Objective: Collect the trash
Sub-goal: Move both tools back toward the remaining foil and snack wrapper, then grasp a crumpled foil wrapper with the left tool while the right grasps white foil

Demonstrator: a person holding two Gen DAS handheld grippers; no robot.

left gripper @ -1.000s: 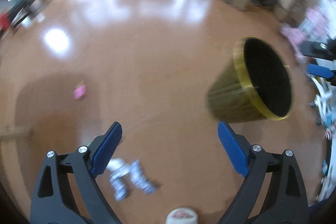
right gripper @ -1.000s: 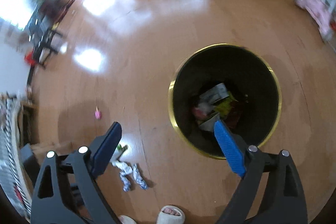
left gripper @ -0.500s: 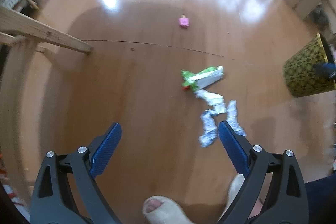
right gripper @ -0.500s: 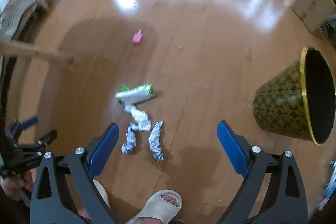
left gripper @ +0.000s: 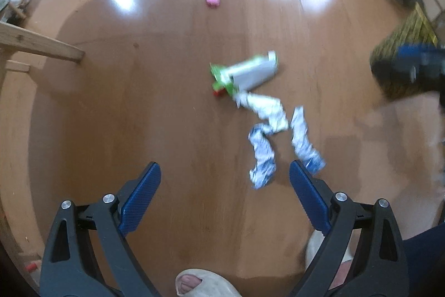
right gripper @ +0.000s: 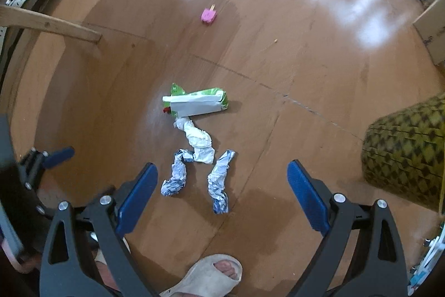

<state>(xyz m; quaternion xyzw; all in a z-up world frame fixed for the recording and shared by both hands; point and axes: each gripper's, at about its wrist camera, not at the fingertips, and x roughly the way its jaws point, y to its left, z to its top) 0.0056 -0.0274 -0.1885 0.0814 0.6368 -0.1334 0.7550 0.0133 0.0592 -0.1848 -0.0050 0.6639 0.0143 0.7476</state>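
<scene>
Both grippers are up off the glossy brown wooden floor (right gripper: pixel 319 52), looking down on a little cluster of litter. The right gripper (right gripper: pixel 222 191) has its blue-padded jaws spread wide with nothing in them, and sitting almost dead centre between the tips is a crumpled silver-and-blue foil wrapper (right gripper: pixel 219 183), long axis running roughly away from the camera, in line with the fingers. Just left of it lies a second twisted foil strip (right gripper: pixel 175 177), joined at its top to a crumpled white wrapper (right gripper: pixel 198 142), and beyond those a flattened green-and-white carton (right gripper: pixel 197 102) lying crosswise. The left gripper (left gripper: pixel 224 195) is equally wide and empty, but in its blurred view the same foil pieces (left gripper: pixel 262 155) sit toward its right finger, off centre, so I judge the right hand better lined up for the nearest strip: straight down, with a wrist turn so the jaws close across the strip rather than along it. Farther out, well apart, a small pink block with a stick (right gripper: pixel 208 16) waits on the floor. The gold-patterned woven bin (right gripper: pixel 403 146) stands off to the right, near the right gripper's side, a short carry. The person's pale open-toed slipper (right gripper: pixel 211 274) is planted below the fingers.
</scene>
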